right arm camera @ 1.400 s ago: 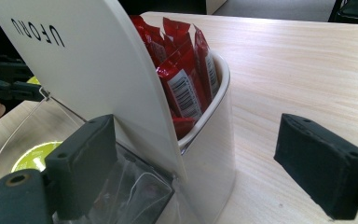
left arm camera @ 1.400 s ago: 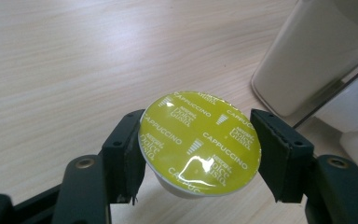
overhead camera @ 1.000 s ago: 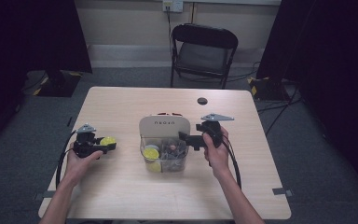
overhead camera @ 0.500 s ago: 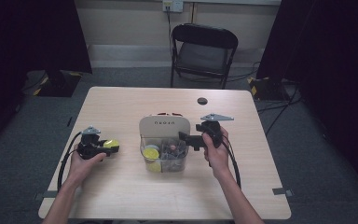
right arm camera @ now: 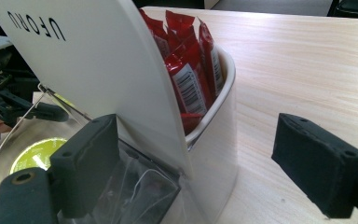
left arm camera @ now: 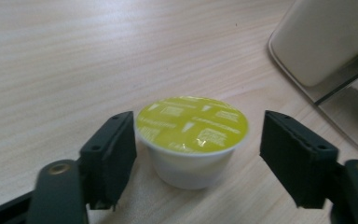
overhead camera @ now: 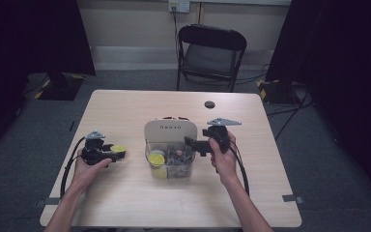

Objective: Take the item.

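Low in the high view, two forearms come up from the bottom edge onto the table [overhead camera: 125, 203]. Left of centre, the left hand [overhead camera: 88, 166] holds the left gripper [overhead camera: 117, 153] with its tips at a yellow-lidded pod [overhead camera: 118, 148]. In the left gripper view the jaws are spread, one either side of the pod [left arm camera: 192, 140]; the left jaw sits just beside its rim, the right jaw stands clear, nothing pinched. The pod stands upright on the wood, lid up.

Centre frame, the organiser [overhead camera: 170, 147]: a clear front bin with another yellow pod [overhead camera: 156, 158] and some smaller bits too blurred to name, and behind it a cream back panel.

Right of centre, the right hand [overhead camera: 223, 157] holds the right gripper [overhead camera: 189, 143], its tips at the organiser's right edge. In the right gripper view the jaws are wide apart and empty; the left one hangs over the clear bin, the right one over bare table, and the cream wall [right arm camera: 214, 154] runs between them. Red sachets [right arm camera: 189, 70] stand upright in the back pocket.

Farther back, upper centre, a small dark disc [overhead camera: 209, 104] is on the tabletop. Beyond the far edge, top of frame, stands a black folding chair [overhead camera: 211, 53].
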`<state>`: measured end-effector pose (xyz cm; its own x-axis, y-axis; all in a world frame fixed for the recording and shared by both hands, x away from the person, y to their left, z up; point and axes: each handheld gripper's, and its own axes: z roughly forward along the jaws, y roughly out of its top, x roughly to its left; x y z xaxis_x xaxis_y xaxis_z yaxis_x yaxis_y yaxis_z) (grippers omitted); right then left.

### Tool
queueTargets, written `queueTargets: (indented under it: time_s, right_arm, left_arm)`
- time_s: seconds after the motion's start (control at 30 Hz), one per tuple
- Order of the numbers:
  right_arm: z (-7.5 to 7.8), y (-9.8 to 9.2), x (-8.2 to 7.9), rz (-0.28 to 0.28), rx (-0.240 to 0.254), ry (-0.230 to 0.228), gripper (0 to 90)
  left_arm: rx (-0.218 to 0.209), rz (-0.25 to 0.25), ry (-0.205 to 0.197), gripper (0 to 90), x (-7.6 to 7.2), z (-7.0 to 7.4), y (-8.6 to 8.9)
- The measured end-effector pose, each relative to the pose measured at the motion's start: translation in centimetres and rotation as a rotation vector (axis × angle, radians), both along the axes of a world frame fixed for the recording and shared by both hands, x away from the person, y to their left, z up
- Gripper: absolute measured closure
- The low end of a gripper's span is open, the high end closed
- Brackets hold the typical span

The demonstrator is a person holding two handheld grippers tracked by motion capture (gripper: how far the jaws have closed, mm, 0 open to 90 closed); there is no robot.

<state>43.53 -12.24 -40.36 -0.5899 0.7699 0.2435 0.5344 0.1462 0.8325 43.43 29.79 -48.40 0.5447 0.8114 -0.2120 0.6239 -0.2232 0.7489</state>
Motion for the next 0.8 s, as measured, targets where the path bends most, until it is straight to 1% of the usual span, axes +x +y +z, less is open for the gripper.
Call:
queueTargets:
  time_s: [0.07,0.2,0.3,0.33,0.4,0.43,0.47,0.53,0.57,0.6,0.67,0.7,0.73,0.77,0.8]
  right_arm:
    - [0.0,0.1,0.0,0.002,0.001,-0.002,14.2]
    - [0.0,0.0,0.0,0.002,0.0,0.002,14.2]
    - [0.0,0.0,0.0,0.001,-0.002,0.002,14.4]
    - [0.0,0.0,0.0,0.0,-0.002,0.001,14.3]
    - [0.1,0.0,-0.1,0.003,0.0,0.0,14.3]
    - [0.1,0.0,-0.1,0.003,0.0,0.001,14.3]
    - [0.1,0.0,-0.1,0.003,-0.001,0.002,14.3]
    - [0.0,-0.1,-0.1,0.002,0.0,0.003,14.4]
    - [0.0,-0.1,-0.1,0.003,0.0,0.003,14.4]
    - [0.0,-0.1,-0.1,0.006,0.002,0.003,14.4]
    - [0.0,0.0,-0.1,0.012,0.0,0.005,14.4]
    - [0.0,0.1,-0.1,0.016,0.001,0.006,14.4]
    - [0.1,0.1,-0.1,0.021,0.003,0.009,14.2]
    - [0.1,0.1,-0.1,0.023,0.003,0.008,14.2]
    - [0.1,0.1,-0.2,0.019,0.004,0.008,14.2]
  left_arm:
    - [-0.01,0.003,-0.004,24.0,-0.1,0.2,0.0]
    - [-0.003,0.008,-0.007,20.6,-0.6,0.7,0.1]
    - [-0.01,0.016,-0.005,21.4,-0.9,1.0,0.5]
    - [-0.01,0.011,-0.002,23.5,-1.1,1.2,0.6]
    - [0.004,0.007,-0.003,24.0,-1.5,1.2,0.6]
    - [0.005,-0.004,0.0,23.9,-1.7,1.3,0.7]
    - [0.001,-0.002,-0.001,24.0,-2.0,1.3,0.7]
    - [0.015,-0.002,-0.006,23.5,-2.4,1.3,0.7]
    - [0.01,0.0,0.001,23.6,-2.7,1.2,0.7]
    - [0.015,-0.01,0.016,23.2,-2.8,1.1,0.6]
    - [0.038,-0.017,0.008,22.3,-3.2,0.9,0.4]
    - [0.042,-0.023,-0.001,22.6,-3.6,0.9,0.4]
    - [0.034,-0.02,-0.003,23.2,-3.8,0.8,0.3]
    - [0.049,-0.036,0.008,24.1,-4.0,0.7,0.3]
    - [0.062,-0.043,0.009,25.3,-4.1,0.6,0.2]
